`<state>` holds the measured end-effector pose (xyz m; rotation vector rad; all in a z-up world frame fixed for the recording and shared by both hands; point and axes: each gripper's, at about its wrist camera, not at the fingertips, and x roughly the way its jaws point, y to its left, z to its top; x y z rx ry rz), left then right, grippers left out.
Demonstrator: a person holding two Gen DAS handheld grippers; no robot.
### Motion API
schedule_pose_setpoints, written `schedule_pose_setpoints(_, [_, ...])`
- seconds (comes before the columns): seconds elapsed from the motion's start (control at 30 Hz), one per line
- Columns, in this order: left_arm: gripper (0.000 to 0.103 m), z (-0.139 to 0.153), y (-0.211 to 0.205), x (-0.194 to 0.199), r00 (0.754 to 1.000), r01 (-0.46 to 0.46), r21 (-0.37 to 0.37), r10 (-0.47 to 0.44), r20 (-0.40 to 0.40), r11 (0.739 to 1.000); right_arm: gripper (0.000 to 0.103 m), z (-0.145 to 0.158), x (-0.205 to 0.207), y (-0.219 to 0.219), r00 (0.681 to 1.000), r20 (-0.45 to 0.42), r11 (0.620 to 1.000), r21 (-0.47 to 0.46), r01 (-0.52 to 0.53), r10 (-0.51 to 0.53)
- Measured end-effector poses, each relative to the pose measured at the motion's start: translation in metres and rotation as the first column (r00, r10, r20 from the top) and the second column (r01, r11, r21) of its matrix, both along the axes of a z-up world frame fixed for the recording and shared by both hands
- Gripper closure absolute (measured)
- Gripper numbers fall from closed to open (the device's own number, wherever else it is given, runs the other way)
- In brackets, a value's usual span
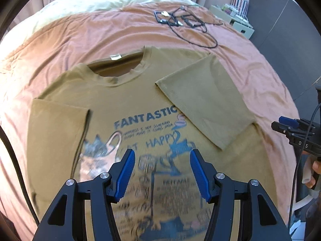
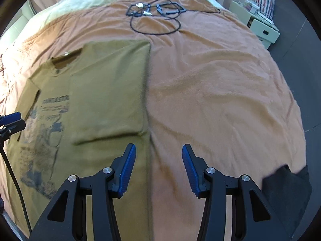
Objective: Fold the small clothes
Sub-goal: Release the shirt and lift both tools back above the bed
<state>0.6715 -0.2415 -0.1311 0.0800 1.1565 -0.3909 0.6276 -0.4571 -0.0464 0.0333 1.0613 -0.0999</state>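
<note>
Now one olive T-shirt (image 1: pixel 140 104) lies flat on the orange bedspread (image 2: pixel 220 90), both sleeves folded inward. Two grippers hover above it, left gripper (image 1: pixel 162 172) and right gripper (image 2: pixel 158 167), jaws spread, holding nothing. One cable tangle (image 1: pixel 186 22) sits at twelve o'clock.

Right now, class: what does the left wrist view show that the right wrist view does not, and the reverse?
Left wrist only: the legible word FANTASTIC and a bare hand at the right edge.
Right wrist only: a dark cloth on the orange cover.
Both: the T-shirt with both sleeves folded in, the cables, and each open hand-held gripper, left and right.
</note>
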Motion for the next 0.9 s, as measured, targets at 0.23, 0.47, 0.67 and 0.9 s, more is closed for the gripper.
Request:
schedule_pose_setpoints(0.23, [0.033, 0.058, 0.036, -0.043, 0.997, -0.034, -0.052, 0.038, 0.073, 0.998, 0.019, 0.057, -0.071, 0.021, 0.996, 0.085, 1.000, 0.002, 0.012, -0.012])
schedule_pose_setpoints(0.47, [0.006, 0.127, 0.089, -0.092, 0.974, -0.085, -0.119, 0.108, 0.199, 0.989, 0.016, 0.105, -0.137, 0.055, 0.989, 0.148, 0.999, -0.052, 0.011, -0.003])
schedule_pose_setpoints(0.67, [0.006, 0.168, 0.134, -0.135, 0.953, -0.118, -0.154, 0.155, 0.260, 0.981, 0.016, 0.132, -0.190, 0.079, 0.978, 0.210, 1.000, -0.026, -0.004, 0.010])
schedule_pose_setpoints(0.9, [0.006, 0.199, 0.177, -0.192, 0.916, -0.161, -0.191, 0.219, 0.337, 0.968, 0.016, 0.145, -0.253, 0.085, 0.964, 0.267, 1.000, -0.022, -0.019, 0.024])
